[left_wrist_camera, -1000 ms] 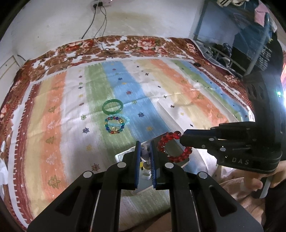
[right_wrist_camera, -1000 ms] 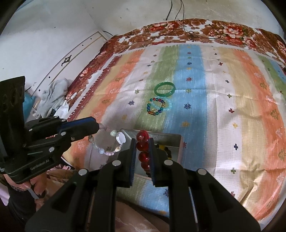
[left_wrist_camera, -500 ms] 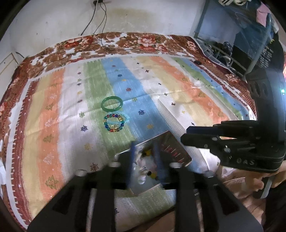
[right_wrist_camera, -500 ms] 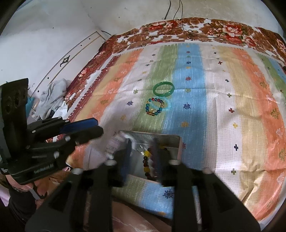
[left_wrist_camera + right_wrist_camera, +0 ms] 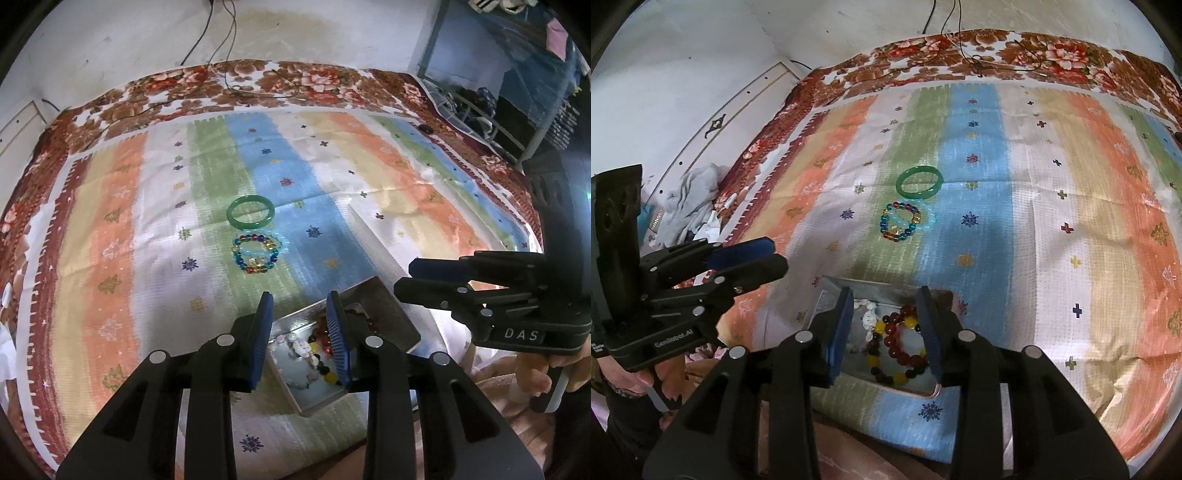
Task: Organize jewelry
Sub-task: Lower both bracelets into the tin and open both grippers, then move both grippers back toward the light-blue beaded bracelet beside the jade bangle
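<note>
A silver metal tray (image 5: pixel 391 317) (image 5: pixel 827 295) sits at the near edge of the striped bedspread. In it lie a red bead bracelet (image 5: pixel 905 343), a pale white bracelet (image 5: pixel 301 350) (image 5: pixel 866 317) and a yellow-and-black bead bracelet (image 5: pixel 886 373). My left gripper (image 5: pixel 300 339) is open and empty above the tray. My right gripper (image 5: pixel 884 332) is open and empty above the tray too. Farther out on the cloth lie a green bangle (image 5: pixel 250 216) (image 5: pixel 919 182) and a multicoloured bead bracelet (image 5: pixel 255 253) (image 5: pixel 901 221).
The bedspread (image 5: pixel 369 177) has a floral border and black cables (image 5: pixel 236 88) at the far side by the wall. Crumpled grey cloth (image 5: pixel 690 199) lies off the bed's left side. A blue metal rack (image 5: pixel 517 92) stands at the right.
Both grippers have opened. The red bracelet left my right gripper and the white bracelet left my left gripper; both now lie in the tray.
</note>
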A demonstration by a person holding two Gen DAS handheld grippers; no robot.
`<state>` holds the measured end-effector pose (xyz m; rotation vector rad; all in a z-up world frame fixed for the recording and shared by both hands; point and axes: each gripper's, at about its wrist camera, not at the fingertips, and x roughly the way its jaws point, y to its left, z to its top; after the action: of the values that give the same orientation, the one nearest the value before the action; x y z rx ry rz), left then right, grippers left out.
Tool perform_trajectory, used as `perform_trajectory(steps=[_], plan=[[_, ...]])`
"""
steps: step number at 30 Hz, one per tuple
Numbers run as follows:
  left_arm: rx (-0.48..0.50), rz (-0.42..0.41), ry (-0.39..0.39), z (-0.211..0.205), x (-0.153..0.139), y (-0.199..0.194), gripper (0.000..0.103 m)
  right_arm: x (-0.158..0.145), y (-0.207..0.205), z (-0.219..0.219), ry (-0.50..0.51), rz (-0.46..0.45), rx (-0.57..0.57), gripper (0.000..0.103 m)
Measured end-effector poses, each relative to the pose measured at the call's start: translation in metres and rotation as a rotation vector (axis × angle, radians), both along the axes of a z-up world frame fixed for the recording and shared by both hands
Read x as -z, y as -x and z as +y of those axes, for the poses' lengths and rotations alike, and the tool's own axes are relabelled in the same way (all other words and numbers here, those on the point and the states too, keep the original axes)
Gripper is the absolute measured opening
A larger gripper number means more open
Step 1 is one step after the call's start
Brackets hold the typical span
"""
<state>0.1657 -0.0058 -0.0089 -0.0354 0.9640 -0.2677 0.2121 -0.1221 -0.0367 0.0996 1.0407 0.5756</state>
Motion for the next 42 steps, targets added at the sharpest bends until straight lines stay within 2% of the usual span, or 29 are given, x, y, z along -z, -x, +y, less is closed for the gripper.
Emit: perform_trajectory(steps=[10, 18, 31, 38, 42], plan=[[-0.027, 0.045, -0.024, 0.011, 0.014, -0.025, 0.031, 0.015, -0.029, 0.006, 0.043, 0.036, 0.037, 0.038], [-0.065, 0.126, -0.066, 0.026, 0.043, -0.055, 0.031, 0.025, -0.043, 0.008, 0.068, 0.056, 0.053, 0.038], [-0.064, 0.126, -0.086, 0.019, 0.054, -0.072, 0.035, 0.034, -0.064, 0.025, 0.091, 0.067, 0.047, 0.038], [-0.076, 0.157, -0.088, 0.022, 0.067, -0.088, 0.036, 0.041, -0.074, 0.027, 0.101, 0.089, 0.039, 0.038], [-0.092, 0.174, -0.08, 0.026, 0.074, -0.098, 0.036, 0.05, -0.093, 0.03, 0.114, 0.115, 0.043, 0.038]])
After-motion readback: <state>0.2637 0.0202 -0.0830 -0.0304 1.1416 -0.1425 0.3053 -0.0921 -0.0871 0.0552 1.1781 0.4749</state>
